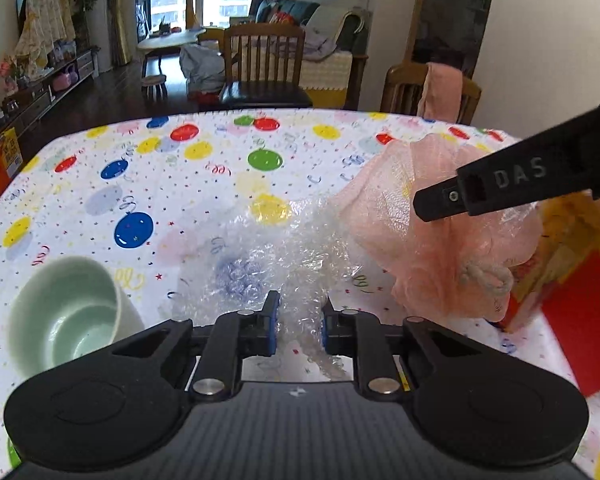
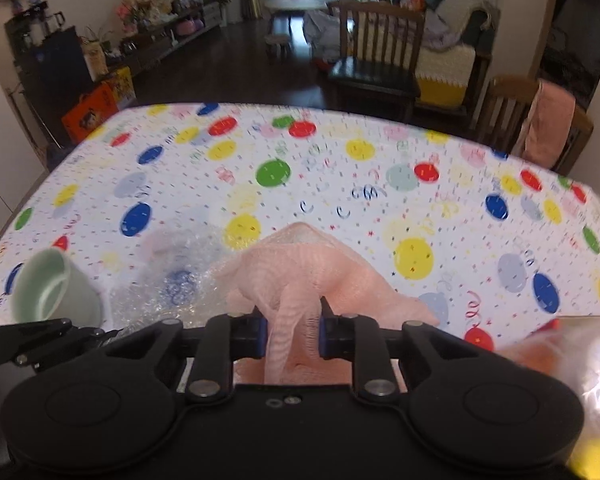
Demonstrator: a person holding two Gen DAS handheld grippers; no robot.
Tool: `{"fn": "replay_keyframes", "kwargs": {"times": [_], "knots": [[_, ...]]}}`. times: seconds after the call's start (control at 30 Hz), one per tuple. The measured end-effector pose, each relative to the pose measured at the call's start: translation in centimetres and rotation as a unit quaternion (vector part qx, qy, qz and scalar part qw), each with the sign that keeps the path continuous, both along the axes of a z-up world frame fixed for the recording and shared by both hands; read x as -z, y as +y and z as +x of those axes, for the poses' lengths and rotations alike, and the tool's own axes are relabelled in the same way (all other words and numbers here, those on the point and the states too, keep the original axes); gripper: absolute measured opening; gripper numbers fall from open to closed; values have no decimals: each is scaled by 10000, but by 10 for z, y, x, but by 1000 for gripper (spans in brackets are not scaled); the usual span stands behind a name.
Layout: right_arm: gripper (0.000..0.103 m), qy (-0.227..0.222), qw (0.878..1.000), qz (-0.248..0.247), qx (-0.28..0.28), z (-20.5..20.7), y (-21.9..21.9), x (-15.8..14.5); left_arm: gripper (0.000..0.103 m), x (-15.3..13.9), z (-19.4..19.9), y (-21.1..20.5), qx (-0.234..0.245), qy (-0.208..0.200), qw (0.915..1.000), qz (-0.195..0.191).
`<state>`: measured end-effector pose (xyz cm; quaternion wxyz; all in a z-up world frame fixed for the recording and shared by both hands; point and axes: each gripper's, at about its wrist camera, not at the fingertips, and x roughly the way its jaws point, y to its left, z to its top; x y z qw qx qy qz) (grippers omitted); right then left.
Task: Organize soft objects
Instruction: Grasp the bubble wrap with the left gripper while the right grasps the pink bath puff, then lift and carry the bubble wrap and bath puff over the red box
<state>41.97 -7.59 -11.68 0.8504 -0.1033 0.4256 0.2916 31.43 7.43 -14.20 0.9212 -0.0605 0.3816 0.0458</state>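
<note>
Between my right tongs [image 2: 293, 330], a twisted neck of the pale pink mesh bath pouf [image 2: 323, 276] is pinched; the blue pads press it from both sides and the rest of the netting fans out ahead toward 12 o'clock, lifted off the balloon-print worktop [image 2: 339, 184]. The picture is smeared here, so I judge the right hand is on the move. From the left camera the same pouf [image 1: 431, 232] hangs at about 2 o'clock, with the right tongs' black finger [image 1: 499, 188] crossing in front of it and its grey cord loop dangling low.

My left tongs [image 1: 298, 326] stand parted, with a fold of the crumpled clear bubble wrap sheet [image 1: 276, 256] lying in the gap; I cannot tell whether the pads touch it yet. The sheet sprawls from the tongs' mouth out toward 12 o'clock, its long run slanting up to 1 o'clock, where it reaches the pouf's edge.

The pale green ceramic bowl [image 1: 66, 312] lies tipped on its side at 9 o'clock, clear of the wrap. A red and yellow carton [image 1: 559, 280] sits at 3 o'clock behind the pouf.

My reading: the left hand is nearer the wrap and need only close straight ahead, while the right carries the pouf clear toward the carton side.
</note>
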Motion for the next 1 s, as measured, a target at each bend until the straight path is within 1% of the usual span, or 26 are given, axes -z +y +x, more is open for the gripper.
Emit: {"fn": "replay_keyframes", "kwargs": {"times": [0.17, 0.33, 0.47, 0.7, 0.8, 1.0], "knots": [[19, -235, 9995, 172, -153, -31, -16, -26, 17, -21, -23, -1, 26, -182, 9997, -144], [19, -298, 9987, 366, -181, -59, -37, -49, 17, -45, -50, -4, 16, -329, 9990, -318], [19, -422, 9979, 461, -188, -84, -58, -66, 17, -63, -73, -11, 131, -489, 9981, -345], [18, -543, 9963, 665, -17, -121, -99, -91, 17, -89, -109, -28, 446, -666, 9960, -393], [18, -558, 9955, 759, 104, -134, -119, -99, 17, -101, -122, -36, 589, -745, 9942, -501], [17, -729, 9925, 945, 267, -148, -163, -119, 17, -130, -139, -55, 818, -969, 9903, -561]]}}
